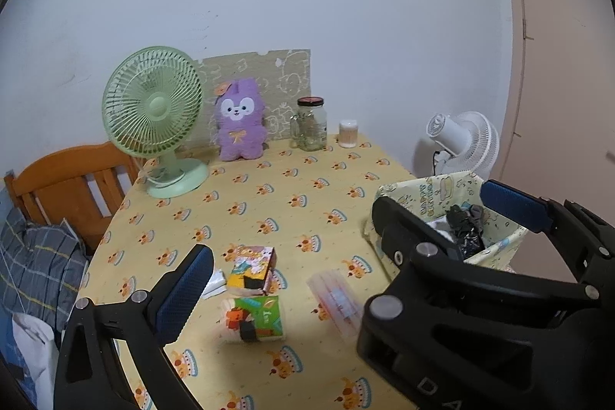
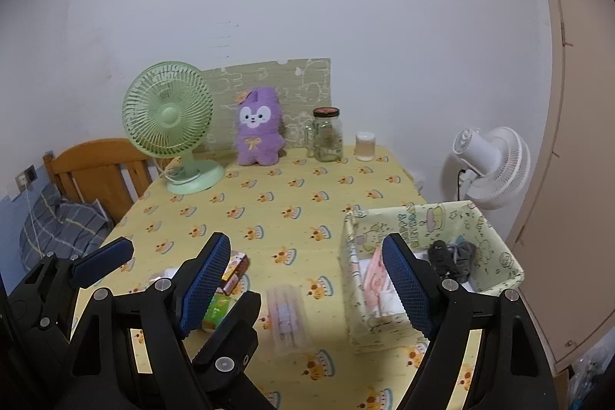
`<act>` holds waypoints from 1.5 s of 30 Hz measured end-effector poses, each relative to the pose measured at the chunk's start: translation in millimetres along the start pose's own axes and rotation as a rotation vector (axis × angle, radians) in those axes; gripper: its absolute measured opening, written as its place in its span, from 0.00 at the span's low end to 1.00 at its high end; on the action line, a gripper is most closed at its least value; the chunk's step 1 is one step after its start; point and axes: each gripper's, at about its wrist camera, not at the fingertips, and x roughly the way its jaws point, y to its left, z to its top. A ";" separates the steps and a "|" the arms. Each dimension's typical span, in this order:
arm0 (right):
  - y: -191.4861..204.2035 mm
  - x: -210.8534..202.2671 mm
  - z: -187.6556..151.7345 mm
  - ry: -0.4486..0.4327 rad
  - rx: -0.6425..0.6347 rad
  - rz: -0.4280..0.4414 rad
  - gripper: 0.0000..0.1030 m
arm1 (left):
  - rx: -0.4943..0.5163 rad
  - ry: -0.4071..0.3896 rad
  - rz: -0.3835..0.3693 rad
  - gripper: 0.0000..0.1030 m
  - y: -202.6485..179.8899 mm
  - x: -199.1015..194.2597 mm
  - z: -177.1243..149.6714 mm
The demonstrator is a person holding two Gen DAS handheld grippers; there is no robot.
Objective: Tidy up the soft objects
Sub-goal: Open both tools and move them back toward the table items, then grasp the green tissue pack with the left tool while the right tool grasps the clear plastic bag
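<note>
Dim, even indoor light; soft shadows on the tabletop; fisheye bends edges, corners black, slight blur.

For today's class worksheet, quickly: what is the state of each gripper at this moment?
Left gripper: open, holding nothing.
Right gripper: open, holding nothing.

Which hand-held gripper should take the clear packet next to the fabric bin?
Right, probably. The right hand-held gripper stands open with the clear packet lying between its fingers, the bin beside it. The left hand-held gripper faces the green tissue pack.
</note>
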 end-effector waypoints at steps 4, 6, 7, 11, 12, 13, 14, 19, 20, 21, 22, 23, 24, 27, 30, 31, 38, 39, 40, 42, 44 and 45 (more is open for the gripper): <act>5.8 5.4 -6.4 0.004 0.005 0.019 0.89 | -0.015 0.005 0.014 1.00 6.7 1.4 -8.9; 9.0 10.3 -9.8 0.014 0.002 0.030 0.89 | -0.018 0.012 0.023 1.00 10.5 3.5 -13.2; 10.7 11.4 -11.1 0.014 0.000 0.034 0.89 | -0.019 0.012 0.026 1.00 12.4 3.7 -15.0; 16.1 19.6 -18.6 0.031 0.002 0.054 0.89 | -0.033 0.026 0.038 1.00 19.2 9.3 -22.6; 17.7 23.2 -20.4 0.048 0.002 0.061 0.89 | -0.035 0.029 0.039 1.00 20.5 10.8 -24.3; 19.1 24.7 -21.8 0.055 0.000 0.064 0.89 | -0.040 0.036 0.039 1.00 22.5 13.3 -26.5; 20.8 27.2 -23.4 0.064 -0.003 0.063 0.89 | -0.045 0.042 0.038 1.00 24.0 15.3 -28.1; 26.2 33.6 -32.1 0.060 -0.013 0.053 0.89 | -0.060 0.057 0.040 1.00 30.2 22.7 -38.4; 26.5 34.4 -34.6 0.058 -0.010 0.053 0.89 | -0.059 0.059 0.040 1.00 30.7 24.0 -40.3; 26.8 36.2 -37.3 0.056 -0.005 0.052 0.89 | -0.058 0.063 0.040 1.00 31.6 26.2 -42.8; 27.1 38.6 -39.4 0.061 -0.004 0.053 0.89 | -0.059 0.067 0.039 1.00 32.0 27.9 -44.5; 27.7 41.3 -41.3 0.070 -0.005 0.055 0.89 | -0.062 0.073 0.035 1.00 33.1 30.7 -47.4; 28.2 44.0 -42.3 0.076 -0.007 0.054 0.89 | -0.066 0.078 0.035 1.00 34.0 32.8 -49.6; 31.1 50.8 -47.2 0.082 -0.017 0.045 0.89 | -0.089 0.096 0.036 1.00 37.8 40.9 -55.5; 33.6 59.9 -51.9 0.104 -0.031 0.056 0.89 | -0.110 0.115 0.036 1.00 42.3 49.2 -62.0; 33.7 62.0 -53.8 0.109 -0.031 0.058 0.89 | -0.113 0.121 0.035 1.00 43.0 51.7 -63.5; 35.5 86.8 -65.4 0.185 -0.026 0.082 0.83 | -0.124 0.174 0.045 1.00 48.5 73.4 -73.3; 35.7 90.1 -66.3 0.193 -0.027 0.083 0.82 | -0.127 0.179 0.043 1.00 49.8 76.0 -73.5; 36.0 92.2 -67.0 0.198 -0.027 0.083 0.82 | -0.132 0.184 0.044 1.00 50.5 78.7 -74.0; 36.0 97.7 -68.2 0.212 -0.026 0.084 0.78 | -0.133 0.193 0.053 1.00 51.6 83.9 -74.6; 36.0 104.6 -69.5 0.233 -0.028 0.082 0.75 | -0.129 0.205 0.060 1.00 52.6 90.0 -75.8; 35.6 107.8 -70.3 0.244 -0.027 0.085 0.73 | -0.130 0.213 0.060 1.00 52.9 93.1 -76.7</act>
